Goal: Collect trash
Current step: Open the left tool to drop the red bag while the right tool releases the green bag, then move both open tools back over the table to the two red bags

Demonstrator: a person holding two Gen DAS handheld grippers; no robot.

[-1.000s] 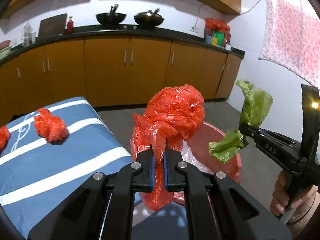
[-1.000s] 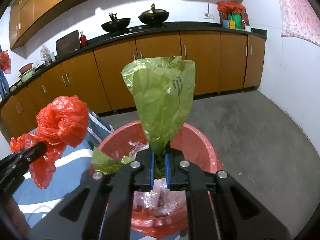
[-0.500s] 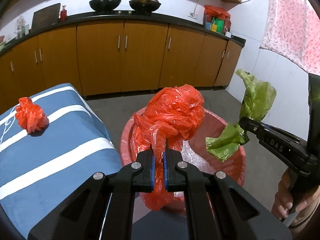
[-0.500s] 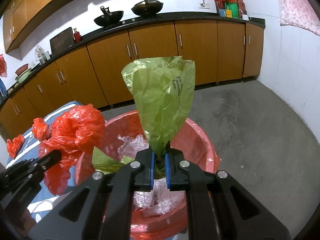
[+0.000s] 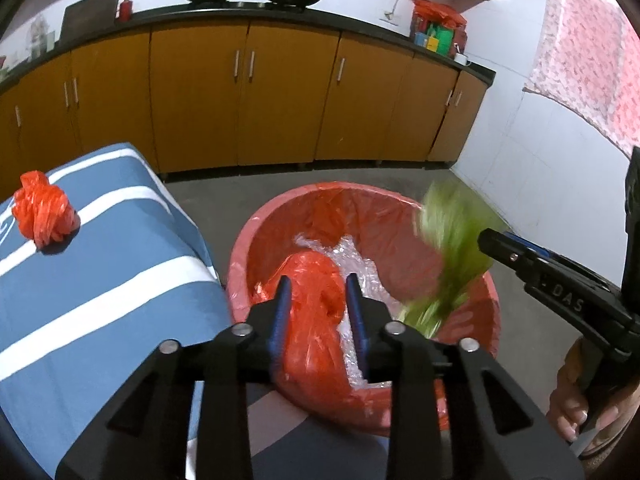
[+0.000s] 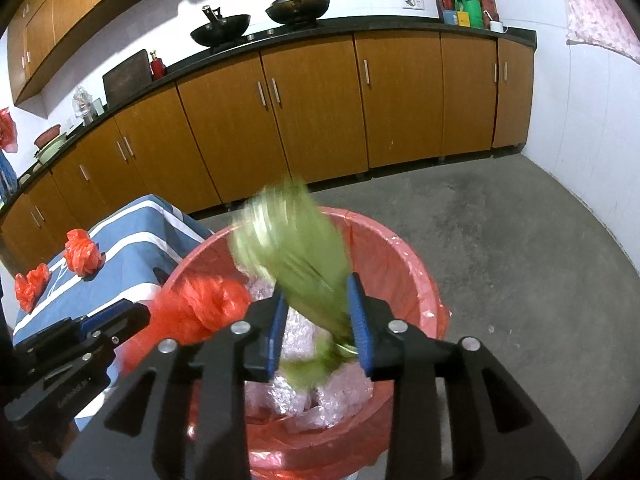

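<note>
Because both grippers hang over the red-lined bin [image 5: 404, 216], their jaws stand spread so the trash drops straight in: the left gripper [image 5: 318, 312] lets the red bag [image 5: 316, 300] fall, and the right gripper [image 6: 318, 316] frees the blurred green bag [image 6: 296, 256]. At nine o'clock, two more red wads [image 6: 82, 256] wait on the striped blue cloth [image 5: 100, 280], likely next.

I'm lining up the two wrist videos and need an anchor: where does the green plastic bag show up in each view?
Left wrist: the green plastic bag is right of centre, motion-blurred, over the bin's right rim, beside the right gripper.
Right wrist: the bag sits centre frame, blurred, between the open fingers of that gripper.
Shared landmark: the red-lined bin, below the bag in both views.
</note>
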